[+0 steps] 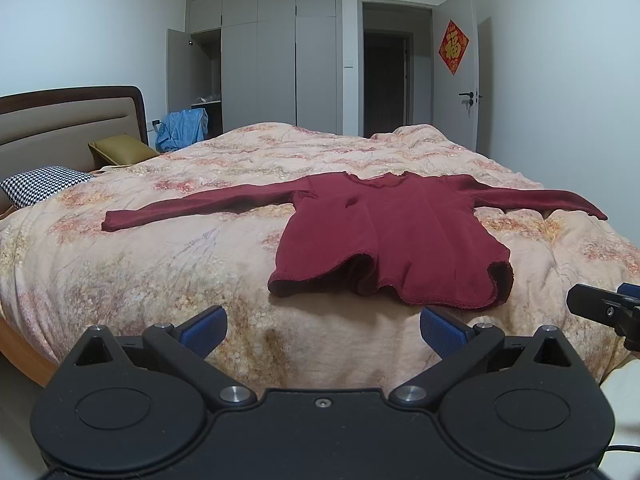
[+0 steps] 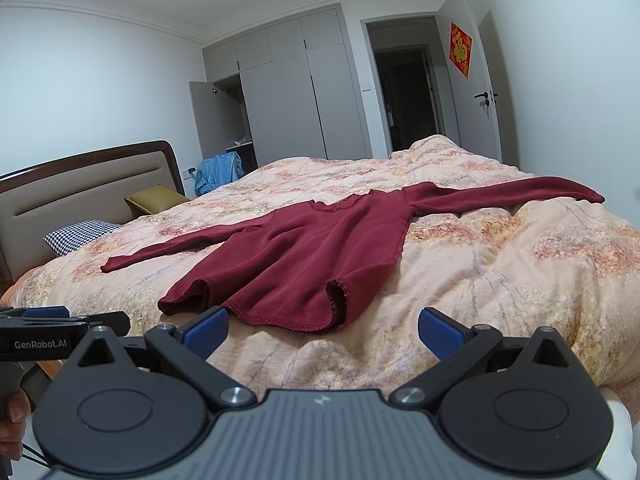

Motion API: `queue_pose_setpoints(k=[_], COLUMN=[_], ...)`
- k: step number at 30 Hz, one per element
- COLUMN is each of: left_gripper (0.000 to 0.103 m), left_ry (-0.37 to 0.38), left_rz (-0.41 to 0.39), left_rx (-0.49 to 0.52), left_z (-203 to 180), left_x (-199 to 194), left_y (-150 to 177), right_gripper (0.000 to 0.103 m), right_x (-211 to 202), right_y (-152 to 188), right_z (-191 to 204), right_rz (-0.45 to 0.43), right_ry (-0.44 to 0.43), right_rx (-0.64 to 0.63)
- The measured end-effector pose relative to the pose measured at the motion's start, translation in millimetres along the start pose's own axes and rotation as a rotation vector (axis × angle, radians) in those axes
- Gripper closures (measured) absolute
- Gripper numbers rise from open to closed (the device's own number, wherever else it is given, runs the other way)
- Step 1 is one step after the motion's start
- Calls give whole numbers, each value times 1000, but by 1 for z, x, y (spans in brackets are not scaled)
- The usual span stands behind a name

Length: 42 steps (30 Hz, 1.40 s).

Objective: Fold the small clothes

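A dark red long-sleeved top lies flat on the bed, both sleeves spread out to the sides, its hem nearest me and slightly rumpled. It also shows in the right wrist view. My left gripper is open and empty, a short way in front of the hem. My right gripper is open and empty, just short of the hem's right part. The right gripper's side shows at the right edge of the left wrist view; the left gripper's side shows at the left of the right wrist view.
The bed has a floral peach quilt, a padded headboard at left, a checked pillow and an olive pillow. A grey wardrobe with one open door and an open room door stand behind.
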<state>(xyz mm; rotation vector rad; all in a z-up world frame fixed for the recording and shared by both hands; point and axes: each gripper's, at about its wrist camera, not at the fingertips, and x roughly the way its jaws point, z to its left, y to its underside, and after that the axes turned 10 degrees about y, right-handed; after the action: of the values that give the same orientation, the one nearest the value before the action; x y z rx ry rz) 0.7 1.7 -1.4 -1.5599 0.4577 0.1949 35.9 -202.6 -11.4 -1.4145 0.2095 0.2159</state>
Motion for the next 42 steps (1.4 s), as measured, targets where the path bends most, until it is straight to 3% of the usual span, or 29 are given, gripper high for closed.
queue_pose_setpoints(k=[42], left_gripper=[1], left_ry=[-5], left_rz=[18], left_rx=[-9], left_z=[5], left_x=[3], left_y=[6], right_gripper=[0], right_x=[5], right_y=[4], right_z=[-1], right_rz=[41], right_ry=[7], right_rx=[10])
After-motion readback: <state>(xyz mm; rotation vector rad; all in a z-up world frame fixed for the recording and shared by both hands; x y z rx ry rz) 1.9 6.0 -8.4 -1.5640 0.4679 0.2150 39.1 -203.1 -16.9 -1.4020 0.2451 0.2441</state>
